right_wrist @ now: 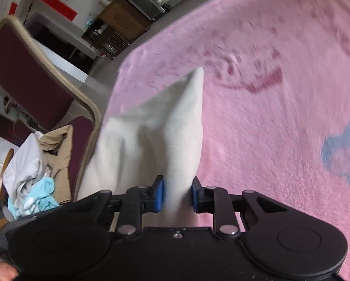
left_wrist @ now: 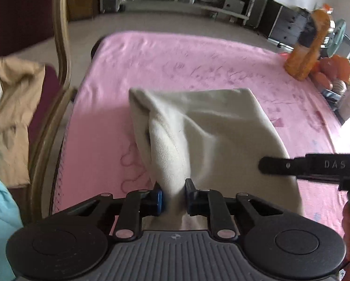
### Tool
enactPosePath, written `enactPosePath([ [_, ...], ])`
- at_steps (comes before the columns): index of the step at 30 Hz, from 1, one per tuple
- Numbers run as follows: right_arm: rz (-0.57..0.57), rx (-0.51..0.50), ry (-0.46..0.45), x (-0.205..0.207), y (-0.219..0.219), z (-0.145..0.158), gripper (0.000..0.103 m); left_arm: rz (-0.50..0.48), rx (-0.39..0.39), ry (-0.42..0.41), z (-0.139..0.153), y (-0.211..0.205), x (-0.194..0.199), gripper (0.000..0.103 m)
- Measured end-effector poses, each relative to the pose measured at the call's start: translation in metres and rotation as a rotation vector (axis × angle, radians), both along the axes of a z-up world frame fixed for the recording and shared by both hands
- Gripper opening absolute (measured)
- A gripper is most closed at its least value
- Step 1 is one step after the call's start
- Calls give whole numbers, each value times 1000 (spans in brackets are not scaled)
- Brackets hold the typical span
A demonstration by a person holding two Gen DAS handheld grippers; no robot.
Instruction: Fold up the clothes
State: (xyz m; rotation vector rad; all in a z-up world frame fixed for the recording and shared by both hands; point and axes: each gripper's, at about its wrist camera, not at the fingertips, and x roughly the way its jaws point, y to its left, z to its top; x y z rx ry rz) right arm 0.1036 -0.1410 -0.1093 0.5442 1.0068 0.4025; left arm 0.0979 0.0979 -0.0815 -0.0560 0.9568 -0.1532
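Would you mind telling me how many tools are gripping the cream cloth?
2. The left tool pinches a bunched part of the cream cloth; the right tool pinches another part, both above the pink blanket.

The left gripper (left_wrist: 173, 196) fills the bottom of its frame: black linkage arms with silver pivot pins, two round black discs at the lower corners, a ribbed grey centre plate and blue-faced pads (left_wrist: 159, 199). At right, a black bar lettered "DAS". The right gripper (right_wrist: 177, 195) looks alike, but with a smooth black centre plate and one screw.
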Motion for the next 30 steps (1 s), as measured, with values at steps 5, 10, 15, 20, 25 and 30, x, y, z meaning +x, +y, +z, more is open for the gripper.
enactPosePath([
  [5, -23, -65, -78, -30, -43, 50, 22, -58, -41, -107, 45, -37, -26, 16],
  [10, -128, -99, -114, -70, -118, 83, 22, -193, -74, -174, 72, -119, -39, 16],
  [15, -275, -110, -102, -97, -213, 91, 22, -343, -113, -200, 71, -217, -36, 15],
  [20, -369, -127, -111, -103, -301, 84, 22, -419, -154, -202, 51, -303, -20, 16],
  [25, -382, -108, -163, -82, -360, 66, 22, -410, -187, -214, 29, -355, -4, 17],
  [30, -572, -256, -60, -65, -399, 28, 62, -319, -124, -33, -17, -374, 16, 34],
])
